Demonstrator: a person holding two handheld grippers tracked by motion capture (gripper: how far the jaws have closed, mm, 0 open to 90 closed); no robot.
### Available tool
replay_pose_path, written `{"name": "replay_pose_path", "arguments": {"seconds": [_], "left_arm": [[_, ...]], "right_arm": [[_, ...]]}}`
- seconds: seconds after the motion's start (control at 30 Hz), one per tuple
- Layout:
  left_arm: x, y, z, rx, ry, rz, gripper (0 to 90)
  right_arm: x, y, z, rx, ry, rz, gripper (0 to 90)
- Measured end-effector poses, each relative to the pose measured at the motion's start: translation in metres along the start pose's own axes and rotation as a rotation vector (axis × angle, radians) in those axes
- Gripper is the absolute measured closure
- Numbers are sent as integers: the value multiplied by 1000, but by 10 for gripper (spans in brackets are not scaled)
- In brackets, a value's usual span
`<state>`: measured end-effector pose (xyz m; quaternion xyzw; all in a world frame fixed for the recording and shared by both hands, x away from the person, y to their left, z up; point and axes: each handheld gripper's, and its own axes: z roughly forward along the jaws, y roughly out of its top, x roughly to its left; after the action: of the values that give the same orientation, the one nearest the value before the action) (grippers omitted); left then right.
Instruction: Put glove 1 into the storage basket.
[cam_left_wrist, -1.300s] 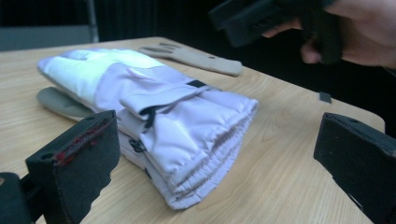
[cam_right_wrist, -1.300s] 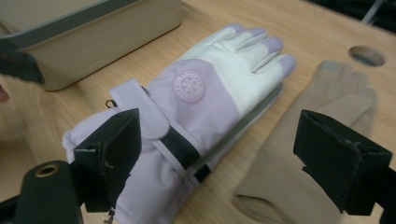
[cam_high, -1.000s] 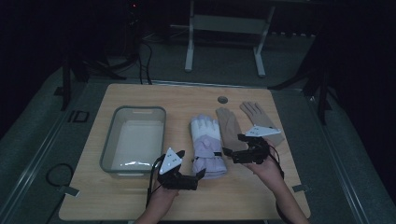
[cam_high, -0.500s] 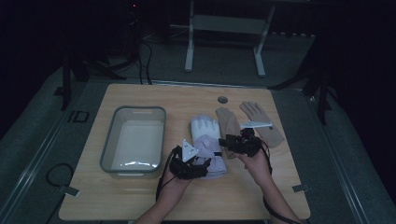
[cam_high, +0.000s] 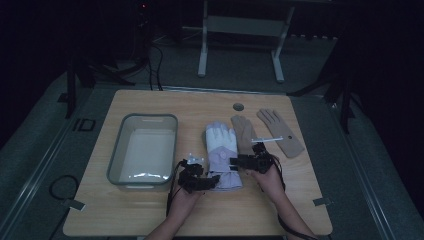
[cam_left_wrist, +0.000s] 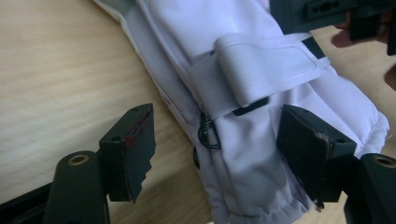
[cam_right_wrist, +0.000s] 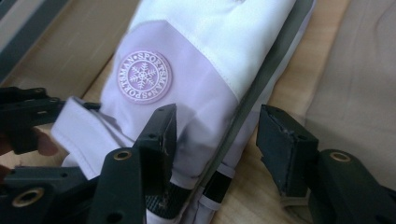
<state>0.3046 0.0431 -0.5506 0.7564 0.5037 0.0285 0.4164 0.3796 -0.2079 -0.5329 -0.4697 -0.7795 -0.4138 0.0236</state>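
Observation:
A white and lilac ski glove (cam_high: 221, 155) lies flat in the middle of the wooden table (cam_high: 150, 220), cuff toward the person. My left gripper (cam_high: 216, 178) is at the cuff's left corner, open, its jaws straddling the cuff edge with the strap (cam_left_wrist: 266, 65) and small ring (cam_left_wrist: 208, 133). My right gripper (cam_high: 234, 161) is at the cuff's right edge, open, one jaw over the lilac fabric (cam_right_wrist: 187, 88) and one over the bare wood. The snowflake badge (cam_right_wrist: 144, 76) shows just ahead of it.
A grey plastic tub (cam_high: 143, 149) stands left of the glove. Two tan gloves (cam_high: 244, 131) (cam_high: 280, 131) lie to the right, one touching the ski glove's side. A round hole (cam_high: 238, 107) sits near the table's far edge.
Both grippers have closed in on the ski glove's cuff from either side. The left moved right and the right moved left and down toward the cuff.

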Motion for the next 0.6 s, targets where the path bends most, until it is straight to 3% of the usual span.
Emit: {"name": "replay_pose_path", "arguments": {"seconds": [0.17, 0.37, 0.5, 0.6], "left_arm": [[7, 1, 5, 31, -60, -11, 337], [14, -2, 9, 21, -120, -23, 407], [18, -3, 11, 15, -156, -25, 463], [20, -3, 11, 18, -166, -23, 497]], "right_arm": [[-9, -5, 10, 34, 35, 54, 461], [-14, -5, 17, 86, 102, 90, 482], [-16, -5, 19, 102, 143, 98, 568], [-15, -6, 21, 95, 143, 95, 617]]}}
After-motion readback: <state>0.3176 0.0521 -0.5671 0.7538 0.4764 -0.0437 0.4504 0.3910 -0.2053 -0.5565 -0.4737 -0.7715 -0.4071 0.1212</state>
